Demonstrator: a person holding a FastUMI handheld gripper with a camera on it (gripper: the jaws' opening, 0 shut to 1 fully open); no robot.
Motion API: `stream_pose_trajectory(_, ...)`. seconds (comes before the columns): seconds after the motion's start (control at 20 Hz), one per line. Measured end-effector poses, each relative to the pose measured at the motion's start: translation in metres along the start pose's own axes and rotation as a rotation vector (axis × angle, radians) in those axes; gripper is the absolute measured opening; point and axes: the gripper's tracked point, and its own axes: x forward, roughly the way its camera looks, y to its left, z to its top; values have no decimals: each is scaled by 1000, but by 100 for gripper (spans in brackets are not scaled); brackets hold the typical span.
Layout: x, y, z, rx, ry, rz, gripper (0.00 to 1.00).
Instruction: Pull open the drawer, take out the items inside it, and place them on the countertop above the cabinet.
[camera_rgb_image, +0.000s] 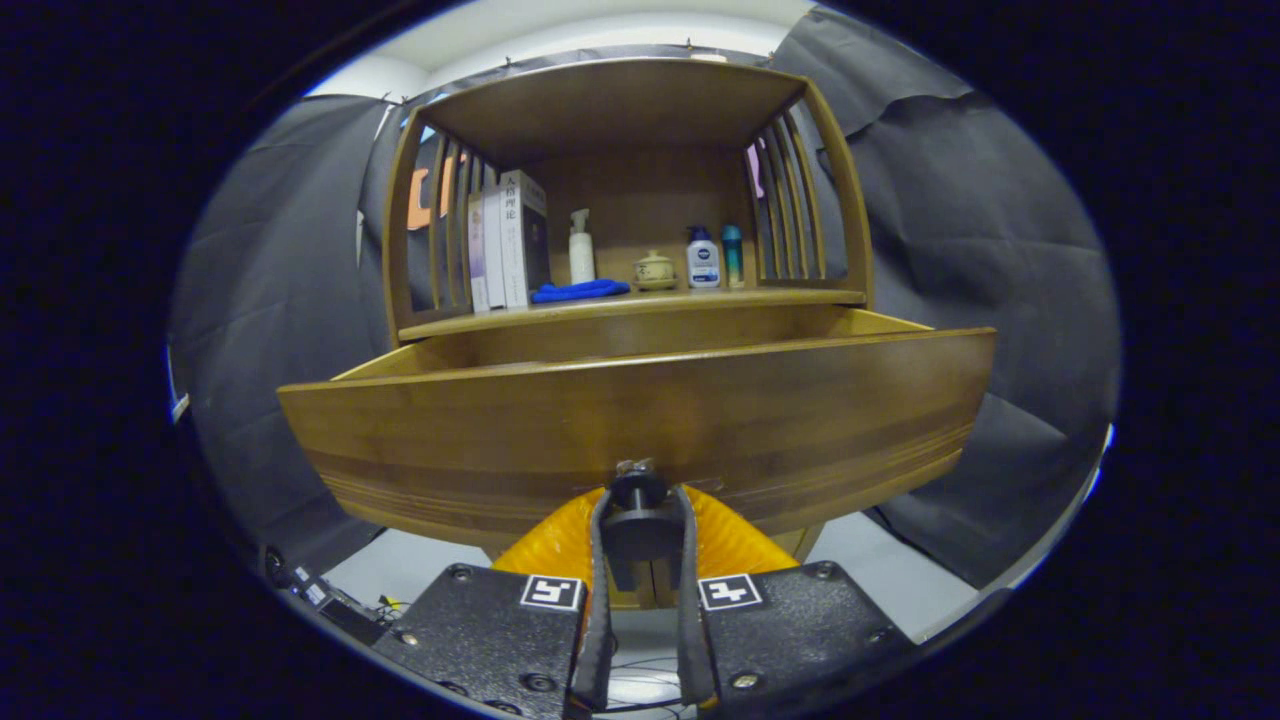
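Observation:
The wooden drawer (640, 420) of the cabinet stands pulled out toward me, its wide front panel just ahead of the fingers. My gripper (640, 500) is shut on the drawer's dark round knob (638, 490), one finger pressing on each side of it. The drawer's inside is hidden behind its front panel. Above it lies the countertop (640, 300) with upright books (508, 240), a blue cloth (580, 291), a white spray bottle (581, 248), a small lidded pot (655, 270), a white lotion bottle (703, 260) and a teal bottle (733, 256).
A slatted wooden hutch (620, 110) with a roof encloses the countertop on both sides. Black cloth hangs behind and beside the cabinet. Pale floor (860, 545) shows under the drawer, with cables at the lower left.

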Motion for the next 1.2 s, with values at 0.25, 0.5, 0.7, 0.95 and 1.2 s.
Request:
stream_pose_trajectory(0.25,-18,-1,-9,7,26,15,29)
stream_pose_trajectory(0.5,-20,0,-10,13,43,31,29)
stream_pose_trajectory(0.7,-24,1,-11,-5,116,44,42)
stream_pose_trajectory(0.95,-48,12,26,74,94,157,67)
stream_pose_trajectory(1.2,-72,29,77,5,79,245,100)
